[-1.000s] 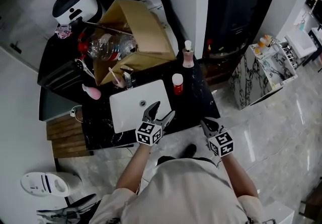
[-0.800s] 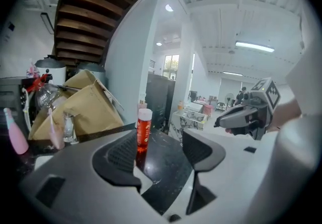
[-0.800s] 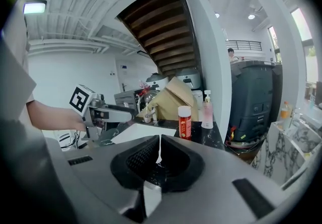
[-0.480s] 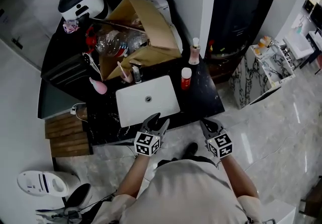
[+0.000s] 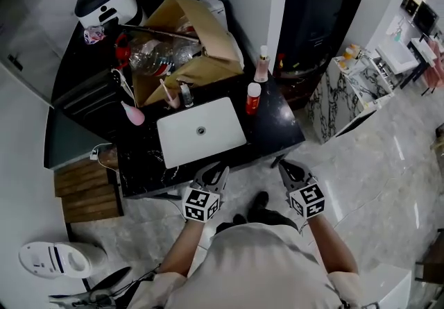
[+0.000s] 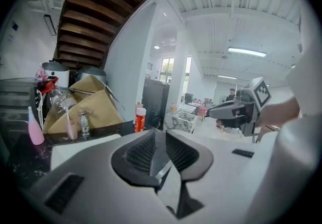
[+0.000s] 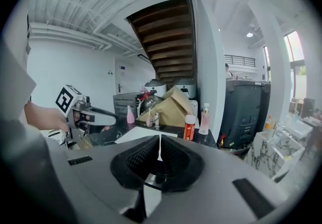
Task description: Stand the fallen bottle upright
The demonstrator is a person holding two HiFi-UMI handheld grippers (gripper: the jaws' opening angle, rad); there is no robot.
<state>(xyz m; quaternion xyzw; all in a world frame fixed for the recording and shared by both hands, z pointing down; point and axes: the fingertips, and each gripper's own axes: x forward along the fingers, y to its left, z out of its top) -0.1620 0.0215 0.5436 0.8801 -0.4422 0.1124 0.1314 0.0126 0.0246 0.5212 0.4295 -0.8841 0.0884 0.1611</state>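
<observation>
- Left tool (image 5: pixel 215 173): held off the counter's (image 5: pixel 277 130) front edge, over the floor (image 5: pixel 361 162), in line with the sink (image 5: pixel 173 155). It points at the counter and slightly down, marker cube up. The jaws stand at a narrow gap, having just been closing, with nothing between them. A bare forearm (image 5: pixel 182 248) runs straight back to the body.
- Right tool (image 5: pixel 284 164): off the counter's front right corner, level with the left tool and well apart from it. It points the same way and slightly down. The jaws are together and empty.
- Bottle (image 5: pixel 253 98): red with a white cap, upright near the counter's back right, just beside the sink's right edge. It is well apart from both tools.
- Pump bottle (image 5: pixel 261 64): upright at the back edge, behind the bottle.
- Box (image 5: pixel 215 37): open, at the back edge.
</observation>
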